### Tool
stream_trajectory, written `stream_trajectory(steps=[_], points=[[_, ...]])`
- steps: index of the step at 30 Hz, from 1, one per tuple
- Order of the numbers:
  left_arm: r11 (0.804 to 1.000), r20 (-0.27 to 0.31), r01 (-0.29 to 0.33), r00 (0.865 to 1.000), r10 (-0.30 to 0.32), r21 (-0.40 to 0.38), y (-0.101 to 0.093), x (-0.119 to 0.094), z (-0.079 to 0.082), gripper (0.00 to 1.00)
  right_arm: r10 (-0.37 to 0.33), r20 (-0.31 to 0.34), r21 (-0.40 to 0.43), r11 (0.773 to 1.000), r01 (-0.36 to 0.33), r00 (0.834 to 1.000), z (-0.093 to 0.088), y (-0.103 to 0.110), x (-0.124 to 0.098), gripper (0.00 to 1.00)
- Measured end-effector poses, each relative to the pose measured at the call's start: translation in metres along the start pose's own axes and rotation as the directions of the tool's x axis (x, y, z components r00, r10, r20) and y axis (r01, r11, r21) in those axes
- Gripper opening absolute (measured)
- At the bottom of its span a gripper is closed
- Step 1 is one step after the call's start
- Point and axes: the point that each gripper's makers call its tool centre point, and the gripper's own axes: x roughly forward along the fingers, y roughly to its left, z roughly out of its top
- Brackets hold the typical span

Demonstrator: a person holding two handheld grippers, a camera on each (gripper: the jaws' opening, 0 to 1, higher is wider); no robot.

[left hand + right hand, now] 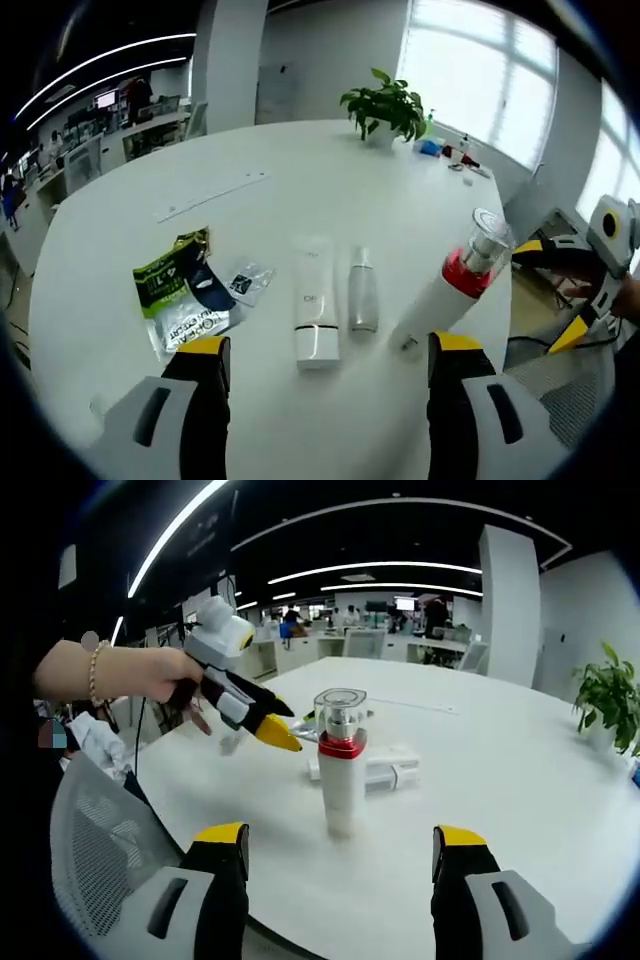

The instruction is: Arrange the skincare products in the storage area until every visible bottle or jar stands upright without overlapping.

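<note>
Hovering apart, left tool [327,372] and right tool [340,862] (both spread wide), pump bottle [341,762] upright between.

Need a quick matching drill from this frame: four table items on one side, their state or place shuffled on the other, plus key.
Items:
1. red-collared bottle
2. white tube
3. green sachet
4. potted plant

States:
A. lying flat beside a slim clear bottle
B. at the table's far edge, near the window
C. standing upright, clear cap on top
D. flat pack, lying left of the tube

Pairs: 1-C, 2-A, 3-D, 4-B
</note>
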Motion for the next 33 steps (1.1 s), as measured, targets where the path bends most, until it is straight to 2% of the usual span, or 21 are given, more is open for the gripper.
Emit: stream_trajectory(steps=[4, 7, 11, 14, 17, 19, 23, 25, 33], points=[[1.0, -0.019, -0.003, 1.0, 0.004, 0.026, 0.007, 0.014, 0.007, 0.71, -0.005, 0.007, 0.013, 1.0, 0.005, 1.0, 0.001, -0.002, 0.0, 0.79], [0.999, -0.035, 0.005, 0.999, -0.003, 0.04, -0.005, 0.021, 0.009, 0.7, -0.007, 0.012, 0.021, 1.0, 0.007, 1.0, 0.001, -0.002, 0.0, 0.79], [0.998, -0.058, 0.009, 0.998, -0.006, 0.059, 0.005, 0.039, 0.013, 0.67, -0.011, 0.016, 0.027, 1.0, 0.01, 1.0, 0.002, -0.002, 0.0, 0.79], [0.998, -0.089, 0.015, 0.996, -0.009, 0.065, -0.005, 0.045, 0.009, 0.65, -0.014, 0.02, 0.035, 0.999, 0.013, 1.0, 0.002, -0.003, 0.0, 0.79], [0.998, -0.107, 0.008, 0.994, -0.001, 0.062, -0.003, 0.054, 0.009, 0.62, -0.017, 0.021, 0.037, 0.999, 0.016, 1.0, 0.002, -0.004, -0.001, 0.79], [0.998, -0.116, 0.003, 0.993, 0.003, 0.057, 0.006, 0.062, 0.013, 0.59, -0.017, 0.022, 0.039, 0.999, 0.016, 1.0, 0.003, -0.004, -0.001, 0.79], [0.998, -0.165, 0.003, 0.986, 0.007, 0.057, 0.005, 0.07, 0.008, 0.57, -0.018, 0.022, 0.038, 0.999, 0.018, 1.0, 0.003, -0.004, -0.001, 0.79], [0.998, -0.189, 0.002, 0.982, 0.01, 0.066, 0.013, 0.084, 0.013, 0.57, -0.02, 0.02, 0.036, 0.999, 0.019, 1.0, 0.002, -0.004, -0.001, 0.79], [0.994, -0.241, 0.018, 0.97, 0.009, 0.108, 0.008, 0.103, 0.012, 0.56, -0.023, 0.019, 0.045, 0.999, 0.022, 1.0, 0.002, -0.006, 0.0, 0.79]])
